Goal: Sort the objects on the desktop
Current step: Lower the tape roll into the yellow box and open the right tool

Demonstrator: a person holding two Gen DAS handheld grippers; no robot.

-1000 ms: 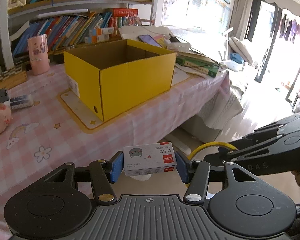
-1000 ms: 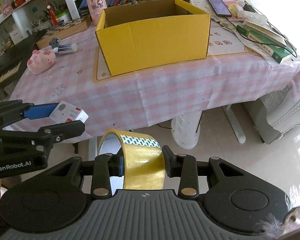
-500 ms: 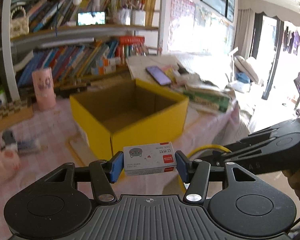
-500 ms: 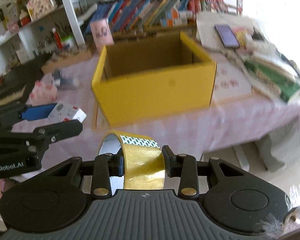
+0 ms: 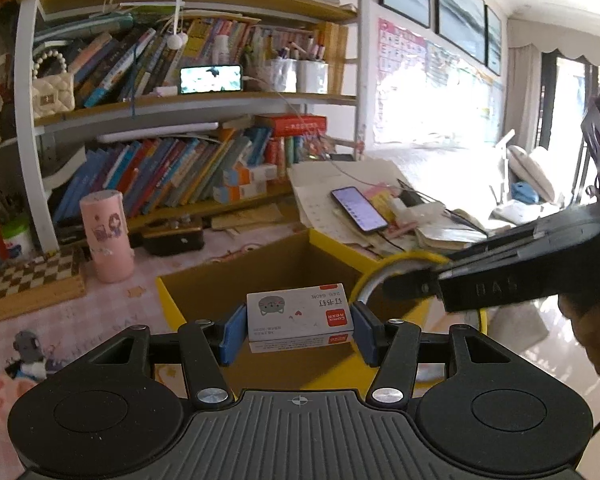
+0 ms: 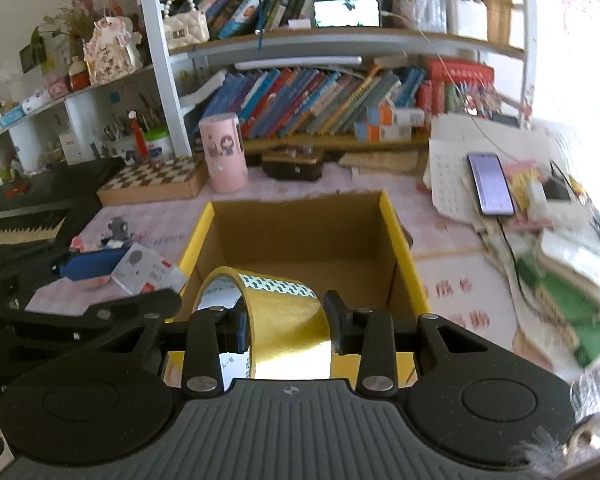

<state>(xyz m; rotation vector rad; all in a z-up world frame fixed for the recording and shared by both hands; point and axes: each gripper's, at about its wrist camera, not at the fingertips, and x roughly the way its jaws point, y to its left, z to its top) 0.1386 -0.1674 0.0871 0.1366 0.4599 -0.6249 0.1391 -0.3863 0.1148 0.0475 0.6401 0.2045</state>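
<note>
Tape roll [image 6: 288,320] between right claw [image 6: 286,330] pads

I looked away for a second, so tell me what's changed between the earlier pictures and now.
Both grippers rose and closed in on the yellow box, now looking into its open top. Unchanged: the left gripper grips the staples box, the right gripper the tape roll; nothing released.

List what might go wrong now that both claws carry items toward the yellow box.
1. The left claw and right claw sit close together at the yellow box; they may collide during release.
2. The staple box hangs near the box's left wall and could drop outside.
3. The tape roll is held across its sides and may roll on landing.
</note>
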